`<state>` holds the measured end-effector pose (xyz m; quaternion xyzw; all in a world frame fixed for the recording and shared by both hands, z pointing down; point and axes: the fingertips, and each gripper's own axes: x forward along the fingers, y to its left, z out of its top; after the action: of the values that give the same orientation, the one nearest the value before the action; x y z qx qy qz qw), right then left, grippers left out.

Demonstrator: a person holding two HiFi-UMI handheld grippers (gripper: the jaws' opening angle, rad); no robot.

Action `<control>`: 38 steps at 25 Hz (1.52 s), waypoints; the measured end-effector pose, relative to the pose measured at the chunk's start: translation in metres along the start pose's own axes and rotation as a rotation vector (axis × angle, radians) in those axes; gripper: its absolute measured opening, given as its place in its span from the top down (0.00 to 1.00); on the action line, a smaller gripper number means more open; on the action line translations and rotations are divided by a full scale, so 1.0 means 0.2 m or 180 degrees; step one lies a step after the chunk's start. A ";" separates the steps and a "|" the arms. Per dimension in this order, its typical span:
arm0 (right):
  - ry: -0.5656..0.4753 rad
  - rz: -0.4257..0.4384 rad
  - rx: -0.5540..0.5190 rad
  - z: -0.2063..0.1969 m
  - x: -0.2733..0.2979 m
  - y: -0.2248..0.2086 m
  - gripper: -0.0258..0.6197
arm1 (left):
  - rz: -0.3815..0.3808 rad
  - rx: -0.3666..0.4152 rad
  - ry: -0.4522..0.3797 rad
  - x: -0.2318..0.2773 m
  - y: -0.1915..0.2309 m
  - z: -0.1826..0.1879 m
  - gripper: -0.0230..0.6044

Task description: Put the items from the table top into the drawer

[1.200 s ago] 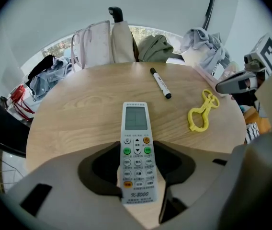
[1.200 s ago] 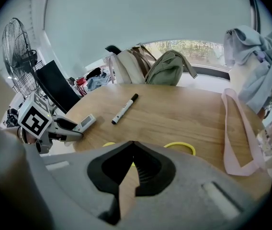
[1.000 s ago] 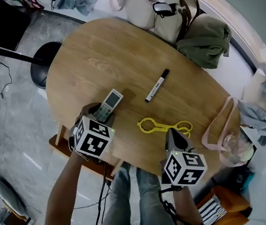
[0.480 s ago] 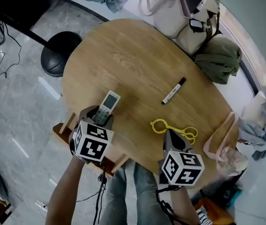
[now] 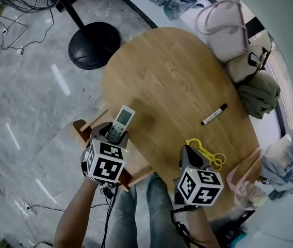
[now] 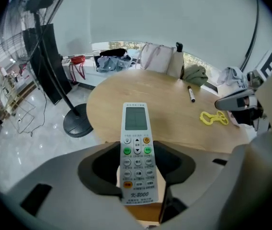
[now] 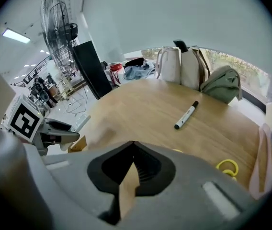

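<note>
- In the head view, the left gripper (image 5: 113,134) sits at lower left, its jaws closed on the lower end of a white remote (image 5: 122,121). The remote's screen end reaches up over the near edge of the oval wooden table (image 5: 162,71).
- Under that gripper, a wooden frame (image 5: 88,124) sticks out from beneath the table's edge. We cannot tell from here whether it is the drawer.
- The right gripper (image 5: 190,153) is at lower centre, its tip just beside a yellow tool (image 5: 207,151) lying on the table. A black-capped marker (image 5: 214,114) lies further up and to the right, well apart from both grippers.
- Bags (image 5: 229,30) crowd the table's upper right end, and a round black stand base (image 5: 95,50) rests on the floor at upper left.
- In the left gripper view, the jaws stand fairly wide and press on both long sides of the remote (image 6: 136,128), which stands upright at centre frame with its buttons facing us. The table lies behind it. The marker (image 6: 191,94) and the yellow tool (image 6: 213,117) are at right, near the right gripper (image 6: 241,104).
- In the right gripper view, the right gripper's (image 7: 132,146) jaws meet at their tips with nothing between them. The marker (image 7: 186,115) lies at centre right, a loop of the yellow tool (image 7: 228,166) shows at lower right, and the left gripper (image 7: 50,131) is at the left edge.
</note>
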<state>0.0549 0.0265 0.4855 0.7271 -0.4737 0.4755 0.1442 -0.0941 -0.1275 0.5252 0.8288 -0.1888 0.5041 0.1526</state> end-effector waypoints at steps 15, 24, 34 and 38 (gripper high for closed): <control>0.0210 0.0331 -0.0704 0.02 0.17 0.40 0.95 | 0.0406 -0.1292 -0.0161 -0.09 0.24 -0.36 0.62; 0.0377 0.0440 -0.1000 -0.01 0.22 0.45 0.95 | 0.0478 -0.2017 -0.0146 -0.05 0.15 -0.56 0.62; 0.0484 0.0495 -0.1279 -0.01 0.28 0.42 0.95 | 0.0525 -0.2519 -0.0069 0.09 0.01 -0.71 0.62; 0.0540 0.0514 -0.1335 -0.02 0.28 0.39 0.95 | 0.0513 -0.2625 -0.0040 0.13 -0.03 -0.74 0.62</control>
<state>-0.0070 -0.0417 0.5151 0.5984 -0.6049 0.4361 0.2929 -0.1967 -0.0612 0.6134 0.6840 -0.4399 0.3915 0.4305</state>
